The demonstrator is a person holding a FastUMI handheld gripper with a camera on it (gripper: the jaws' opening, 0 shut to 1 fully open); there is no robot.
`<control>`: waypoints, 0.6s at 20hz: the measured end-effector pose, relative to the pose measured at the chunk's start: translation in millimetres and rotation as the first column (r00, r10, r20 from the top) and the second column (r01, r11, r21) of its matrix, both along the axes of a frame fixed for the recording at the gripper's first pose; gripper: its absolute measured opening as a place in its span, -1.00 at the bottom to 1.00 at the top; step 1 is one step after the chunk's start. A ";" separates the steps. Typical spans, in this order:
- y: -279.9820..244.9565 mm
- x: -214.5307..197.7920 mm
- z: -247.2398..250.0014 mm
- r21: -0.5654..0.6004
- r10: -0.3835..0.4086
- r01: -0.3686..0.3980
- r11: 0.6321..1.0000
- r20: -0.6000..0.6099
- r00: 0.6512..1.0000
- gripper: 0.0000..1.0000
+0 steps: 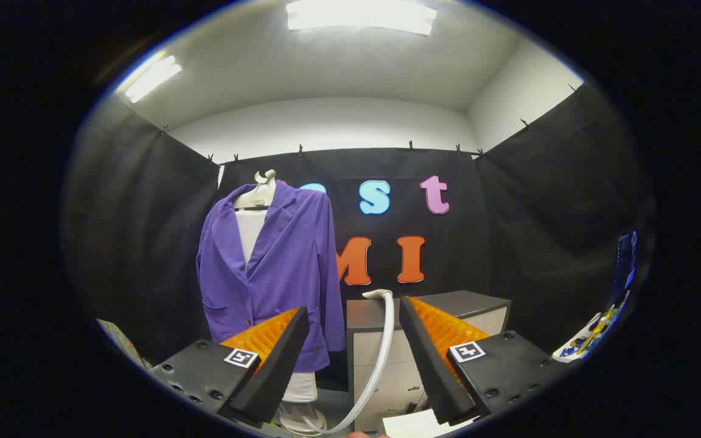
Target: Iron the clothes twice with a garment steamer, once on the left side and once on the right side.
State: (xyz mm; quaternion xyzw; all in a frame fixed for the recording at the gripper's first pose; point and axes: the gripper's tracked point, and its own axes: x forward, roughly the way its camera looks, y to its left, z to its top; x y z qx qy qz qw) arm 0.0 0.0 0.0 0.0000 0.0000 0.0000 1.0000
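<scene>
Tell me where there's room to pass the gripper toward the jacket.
The open gripper frames a gap between jacket and cabinet, but the hose crosses it. The cabinet top right of the hose end looks bare.

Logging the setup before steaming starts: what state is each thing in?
Gripper: open, holding nothing.
Purple jacket: hanging on a mannequin stand, front unbuttoned at the top.
Steamer hose: curves down between the fingers, its head resting on the cabinet.
Cabinet: drawers shut.

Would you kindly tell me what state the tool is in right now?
Tool: open, holding nothing; the white hose runs through the gap between its fingers without being pressed by either.
</scene>
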 end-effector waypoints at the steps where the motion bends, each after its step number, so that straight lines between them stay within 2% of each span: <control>1: 0.4 0.3 -0.7 -0.001 0.000 0.000 1.000 -0.002 1.000 0.97; 12: -1.6 4.8 -5.9 0.003 -0.004 0.004 1.000 -0.018 1.000 0.97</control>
